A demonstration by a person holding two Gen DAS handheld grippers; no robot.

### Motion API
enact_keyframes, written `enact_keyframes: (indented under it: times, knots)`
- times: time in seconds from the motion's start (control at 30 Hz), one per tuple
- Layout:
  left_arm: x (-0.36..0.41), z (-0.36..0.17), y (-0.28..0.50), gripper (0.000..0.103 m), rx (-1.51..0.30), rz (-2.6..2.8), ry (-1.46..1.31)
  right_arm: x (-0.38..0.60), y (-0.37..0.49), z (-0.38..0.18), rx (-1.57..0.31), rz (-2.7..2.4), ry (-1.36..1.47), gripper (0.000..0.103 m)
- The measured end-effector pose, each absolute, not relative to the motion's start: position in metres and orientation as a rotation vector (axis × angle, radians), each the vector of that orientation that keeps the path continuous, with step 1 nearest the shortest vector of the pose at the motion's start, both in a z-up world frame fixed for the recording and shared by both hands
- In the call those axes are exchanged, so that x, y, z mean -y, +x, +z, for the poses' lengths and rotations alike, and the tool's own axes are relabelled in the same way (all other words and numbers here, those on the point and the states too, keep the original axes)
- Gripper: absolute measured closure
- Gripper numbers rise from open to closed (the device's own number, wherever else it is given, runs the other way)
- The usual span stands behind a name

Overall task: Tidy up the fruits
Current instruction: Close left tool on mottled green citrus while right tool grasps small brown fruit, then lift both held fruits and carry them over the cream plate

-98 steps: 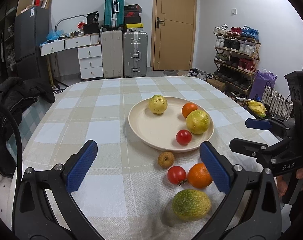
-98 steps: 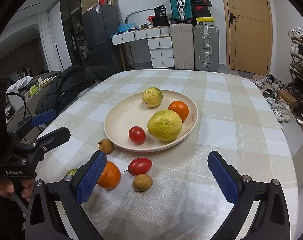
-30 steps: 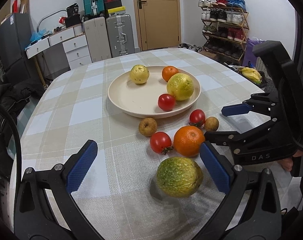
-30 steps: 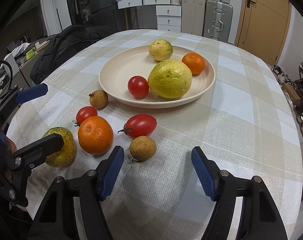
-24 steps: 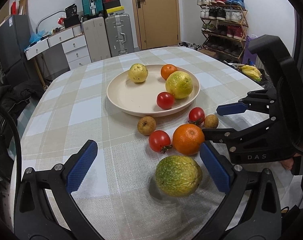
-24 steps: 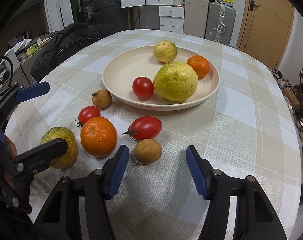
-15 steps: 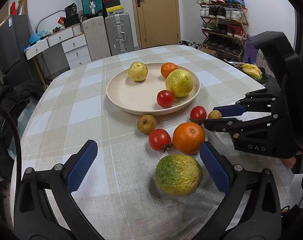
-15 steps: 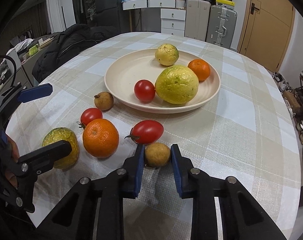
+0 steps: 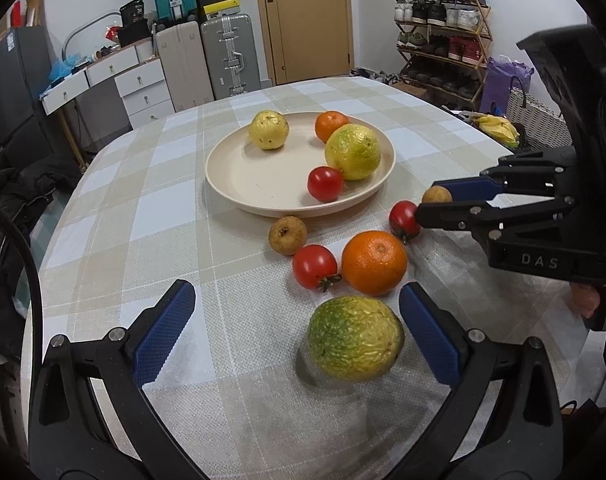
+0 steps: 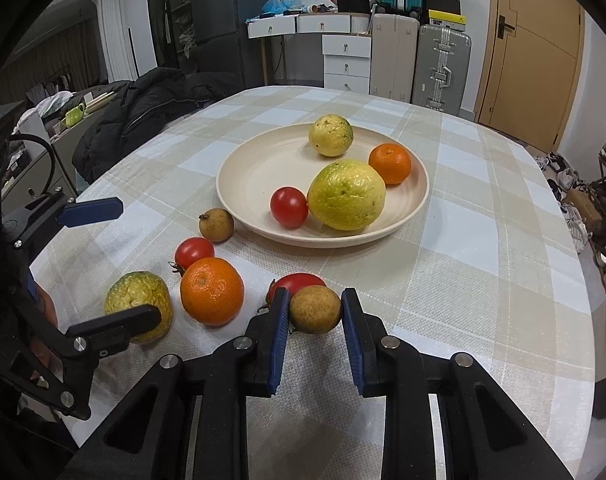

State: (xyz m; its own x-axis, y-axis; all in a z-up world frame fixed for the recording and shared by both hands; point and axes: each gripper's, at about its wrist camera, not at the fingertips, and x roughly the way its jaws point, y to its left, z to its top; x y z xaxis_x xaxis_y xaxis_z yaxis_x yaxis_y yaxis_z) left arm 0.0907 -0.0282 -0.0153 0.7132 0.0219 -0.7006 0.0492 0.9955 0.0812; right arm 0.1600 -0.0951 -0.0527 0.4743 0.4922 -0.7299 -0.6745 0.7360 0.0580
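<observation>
My right gripper is shut on a small brown round fruit, lifted slightly off the checked cloth; the same grip shows at the right of the left wrist view. A cream plate holds a yellow guava, a large yellow-green citrus, a small orange and a red tomato. On the cloth lie an orange, two tomatoes, another brown fruit and a green-yellow bumpy fruit. My left gripper is open, with the bumpy fruit between its fingers, closer to the right one.
The table's right edge drops off near a shoe rack and baskets. A dark jacket lies over a seat at the table's left side. Suitcases, drawers and a door stand beyond the far edge.
My right gripper's jaws closed on the small brown fruit and raised it a little. The left gripper kept its place over the bumpy fruit.
</observation>
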Motion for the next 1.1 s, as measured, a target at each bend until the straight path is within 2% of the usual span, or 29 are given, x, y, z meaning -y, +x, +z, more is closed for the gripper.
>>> enact_keyframes:
  times: [0.5,0.57,0.67,0.77,0.83,0.87,1.1]
  knots:
    - [0.033,-0.027,0.085,0.003,-0.868,-0.092,0.127,0.096,0.156,-0.050,-0.787,0.730,-0.250,0.076]
    - [0.035,-0.028,0.085,0.007,-0.870,-0.104,0.135,0.097,0.157,-0.049,-0.787,0.730,-0.249,0.076]
    - [0.036,-0.029,0.085,0.019,-0.891,-0.125,0.138,0.097,0.156,-0.049,-0.785,0.731,-0.248,0.076]
    - [0.037,-0.031,0.085,0.035,-0.906,-0.145,0.138,0.097,0.156,-0.048,-0.782,0.732,-0.246,0.076]
    - [0.037,-0.033,0.086,0.055,-0.917,-0.167,0.127,0.097,0.156,-0.047,-0.780,0.733,-0.247,0.076]
    - [0.038,-0.033,0.086,0.058,-0.921,-0.180,0.121,0.097,0.156,-0.047,-0.778,0.733,-0.247,0.076]
    - [0.037,-0.030,0.084,0.058,-0.900,-0.193,0.102,0.098,0.156,-0.045,-0.769,0.733,-0.242,0.076]
